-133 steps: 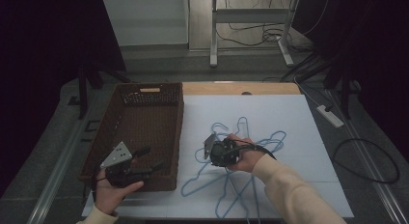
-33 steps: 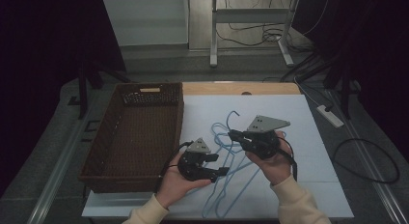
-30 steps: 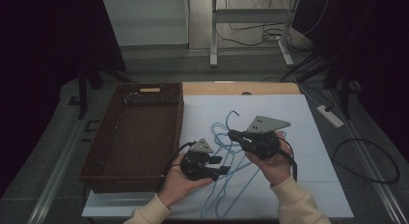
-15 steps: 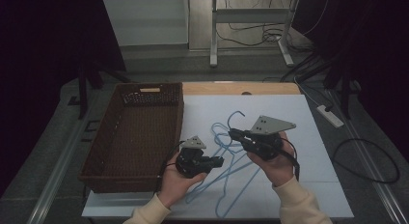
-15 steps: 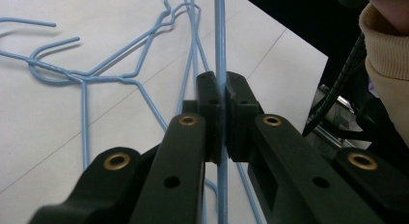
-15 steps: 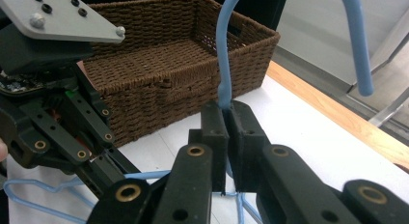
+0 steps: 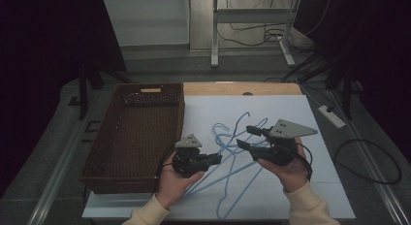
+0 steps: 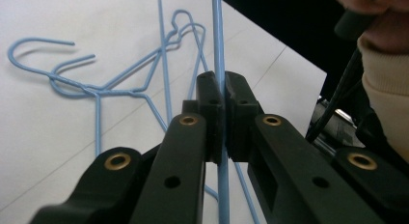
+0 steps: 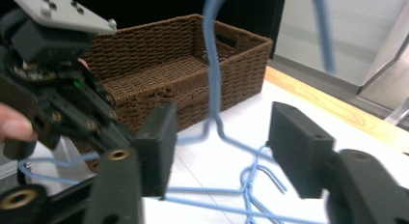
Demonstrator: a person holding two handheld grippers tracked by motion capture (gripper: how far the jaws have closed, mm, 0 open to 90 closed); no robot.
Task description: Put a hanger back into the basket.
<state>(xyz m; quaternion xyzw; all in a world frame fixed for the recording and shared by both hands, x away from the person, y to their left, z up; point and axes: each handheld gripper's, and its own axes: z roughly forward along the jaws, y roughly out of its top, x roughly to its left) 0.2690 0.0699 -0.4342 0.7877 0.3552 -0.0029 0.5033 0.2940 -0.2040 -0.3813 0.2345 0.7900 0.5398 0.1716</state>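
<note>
Several blue wire hangers point(image 7: 227, 137) lie tangled on the white table top point(image 7: 291, 113). My left gripper point(image 7: 218, 158) points right, and in the left gripper view its jaws point(image 8: 224, 84) are shut on one hanger's straight wire point(image 8: 216, 40). My right gripper point(image 7: 242, 137) faces it from the right with jaws that have just been opening. In the right gripper view point(image 9: 226, 137) the pads stand wide apart. The hanger's neck and hook point(image 9: 212, 64) rise in the gap, touching neither pad. Other hangers point(image 8: 96, 91) rest flat on the table.
A brown wicker basket point(image 7: 181, 113) stands at the table's left and holds nothing that I can see; it appears as the basket point(image 9: 193, 64) behind the hook. A wooden strip point(image 7: 242, 88) runs along the far edge. A power strip point(image 7: 332, 116) and cables lie on the floor.
My left gripper came from over the basket to the hangers and closed on a hanger wire. My right gripper's jaws, shut on the hanger half a second ago, now stand apart.
</note>
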